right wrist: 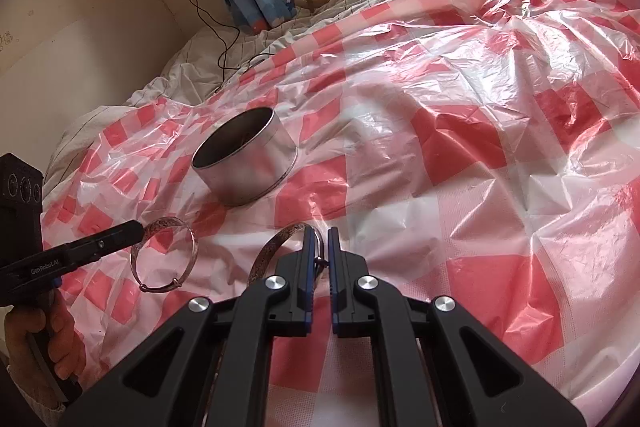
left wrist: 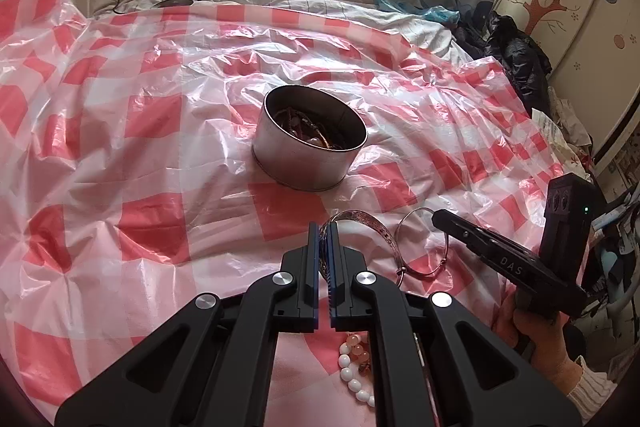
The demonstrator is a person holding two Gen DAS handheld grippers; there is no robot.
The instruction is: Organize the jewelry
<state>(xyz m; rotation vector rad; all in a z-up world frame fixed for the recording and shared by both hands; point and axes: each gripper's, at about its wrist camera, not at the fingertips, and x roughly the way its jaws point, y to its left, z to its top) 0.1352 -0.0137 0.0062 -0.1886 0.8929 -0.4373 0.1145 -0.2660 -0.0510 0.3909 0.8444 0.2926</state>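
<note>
while the checked plastic sheet [left wrist: 120, 147] lay crumpled over the bed, the left gripper [left wrist: 323, 243] sat at 6 o'clock in the left wrist view, its jaws clamped on the rim of the first bangle [left wrist: 368, 221], an engraved silver band that curved away toward 3 o'clock. a round metal tin [left wrist: 296, 163] stood upright on the sheet beyond the fingertips, at about 12 o'clock from them, well apart, with dark bracelets heaped inside. under the gripper's frame, near 6 o'clock, a string of white and peach beads [left wrist: 352, 375] lay on the sheet. just to the right of the first bangle hung the second bangle [left wrist: 397, 239], its top pinched in the tip of the right gripper [left wrist: 438, 218], which reached in from 4 o'clock. the right hand [left wrist: 528, 327] gripped its handle.

in the right wrist view the left hand [right wrist: 48, 339] showed at 8 o'clock, and the left gripper [right wrist: 136, 230] came in from 9 o'clock with the first bangle [right wrist: 195, 247] hanging off its tip. the tin [right wrist: 256, 175] stood at 11 o'clock. at centre the right gripper [right wrist: 320, 243] had its jaws drawn close on the second bangle [right wrist: 272, 247], whose band arced off toward 9 o'clock. the two bangles were near each other and not touching.
</note>
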